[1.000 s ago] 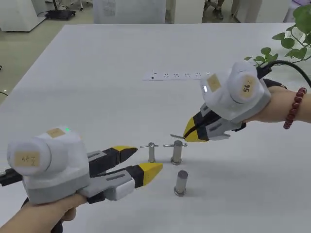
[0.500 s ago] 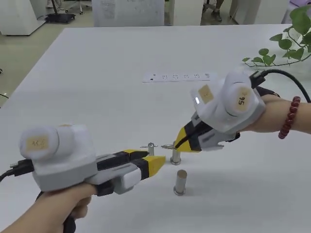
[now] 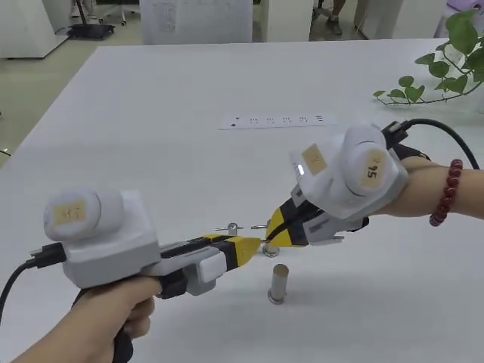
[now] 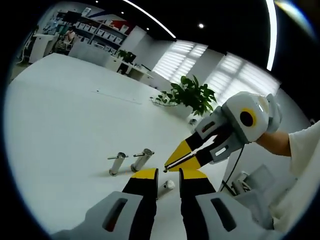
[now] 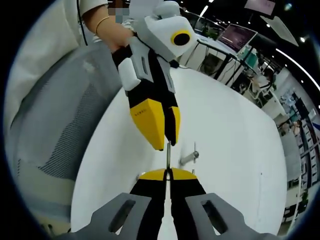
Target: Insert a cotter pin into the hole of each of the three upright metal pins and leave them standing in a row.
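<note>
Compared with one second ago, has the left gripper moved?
Yes. The left gripper has advanced toward the middle pin; its tips now sit beside it.

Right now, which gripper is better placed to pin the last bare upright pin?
Right. The right gripper is shut on a cotter pin, near the bare pin. The left gripper is open and empty, so it likely suits steadying that pin.
</note>
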The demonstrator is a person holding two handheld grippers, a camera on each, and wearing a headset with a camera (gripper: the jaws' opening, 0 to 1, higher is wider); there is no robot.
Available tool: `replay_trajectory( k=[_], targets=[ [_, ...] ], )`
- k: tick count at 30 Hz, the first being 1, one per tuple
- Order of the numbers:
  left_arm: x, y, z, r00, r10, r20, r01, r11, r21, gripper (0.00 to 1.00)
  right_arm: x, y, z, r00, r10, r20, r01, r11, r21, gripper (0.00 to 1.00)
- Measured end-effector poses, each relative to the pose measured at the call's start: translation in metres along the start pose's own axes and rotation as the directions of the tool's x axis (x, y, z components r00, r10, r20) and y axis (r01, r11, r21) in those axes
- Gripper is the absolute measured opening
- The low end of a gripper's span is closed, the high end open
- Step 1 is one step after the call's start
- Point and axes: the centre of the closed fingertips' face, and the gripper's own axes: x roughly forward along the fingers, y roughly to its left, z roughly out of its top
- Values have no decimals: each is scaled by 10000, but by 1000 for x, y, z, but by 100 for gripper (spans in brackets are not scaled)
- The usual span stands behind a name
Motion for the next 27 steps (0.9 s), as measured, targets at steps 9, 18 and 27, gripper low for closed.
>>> replay_trajectory(
  k=[9,18,27],
  targets=[
    [2,4,-1,9999,167,26,-166,9991,-378,6,0,2,4,10000,-40,88,40,10000,31,3],
    [3,6,-1,9998,181,14,-180,9983,-561,2,1,4,7,9999,-54,144,53,10000,30,3],
    [5,8,1,9998,218,19,-217,9987,-471,1,0,2,7,9998,-182,90,180,9997,150,3]
  ],
)
